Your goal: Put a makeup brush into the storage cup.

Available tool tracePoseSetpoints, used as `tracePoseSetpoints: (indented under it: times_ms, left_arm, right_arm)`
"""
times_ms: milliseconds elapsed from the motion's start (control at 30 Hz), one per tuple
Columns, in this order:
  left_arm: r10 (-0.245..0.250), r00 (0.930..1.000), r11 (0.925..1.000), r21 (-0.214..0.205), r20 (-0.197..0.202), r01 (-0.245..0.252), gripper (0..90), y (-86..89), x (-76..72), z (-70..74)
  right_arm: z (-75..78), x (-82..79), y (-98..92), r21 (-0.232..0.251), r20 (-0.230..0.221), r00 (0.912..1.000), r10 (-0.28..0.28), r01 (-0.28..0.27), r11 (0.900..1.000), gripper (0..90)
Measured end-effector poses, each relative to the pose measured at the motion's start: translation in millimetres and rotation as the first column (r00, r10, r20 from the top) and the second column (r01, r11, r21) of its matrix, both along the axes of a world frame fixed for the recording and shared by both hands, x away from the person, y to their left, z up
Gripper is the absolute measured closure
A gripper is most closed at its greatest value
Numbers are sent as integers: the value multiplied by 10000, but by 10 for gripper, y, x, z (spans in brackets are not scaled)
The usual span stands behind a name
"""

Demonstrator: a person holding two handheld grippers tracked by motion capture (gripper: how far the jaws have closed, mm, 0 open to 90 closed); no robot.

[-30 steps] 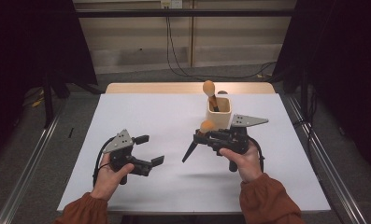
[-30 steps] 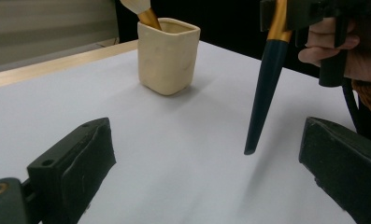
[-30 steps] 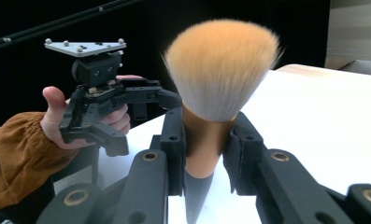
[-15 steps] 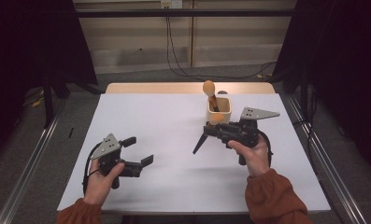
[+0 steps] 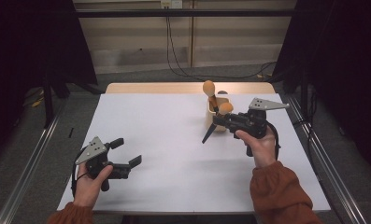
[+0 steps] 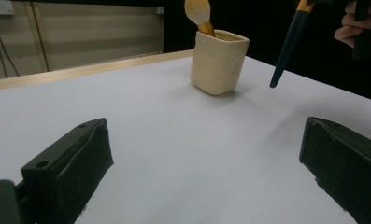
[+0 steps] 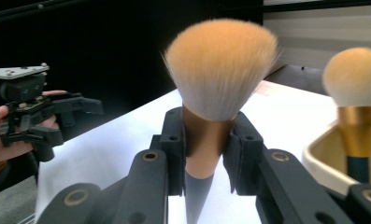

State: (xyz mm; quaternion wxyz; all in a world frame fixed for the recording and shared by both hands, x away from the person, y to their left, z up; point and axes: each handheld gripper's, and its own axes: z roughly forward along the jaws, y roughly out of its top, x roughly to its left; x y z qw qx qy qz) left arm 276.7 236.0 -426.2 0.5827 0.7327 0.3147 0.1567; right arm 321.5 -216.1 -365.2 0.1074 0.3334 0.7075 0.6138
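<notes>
Gripping one brush, right tongs; one brush in cup.

Bright table, dark surroundings, soft focus

No text, label, brand, number or sign can be read in any of the views; the cream cup, the brushes and the gripper bodies carry no legible marking; the white table is plain.
</notes>
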Motion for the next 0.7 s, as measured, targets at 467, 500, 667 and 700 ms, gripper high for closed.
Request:
tracePoseSetpoints:
  times_ms: [467,500,667,700]
  left_arm:
    - [247,9997,9995,-197,37,-246,16,77,-74,-89]
    - [253,9997,9995,-182,58,-252,16,76,-75,-90]
    - [322,9994,9994,-162,89,-320,16,77,-78,-89]
    - [316,9994,9994,-124,99,-315,16,81,-78,-89]
  right_arm:
    - [274,112,-148,-297,527,9963,-684,701,9971,719]
    - [297,120,-159,-318,565,9957,-730,748,9967,719]
    - [399,179,-243,-302,763,9924,-970,995,9946,719]
    - [417,190,-261,-284,782,9917,-1025,1050,9941,719]
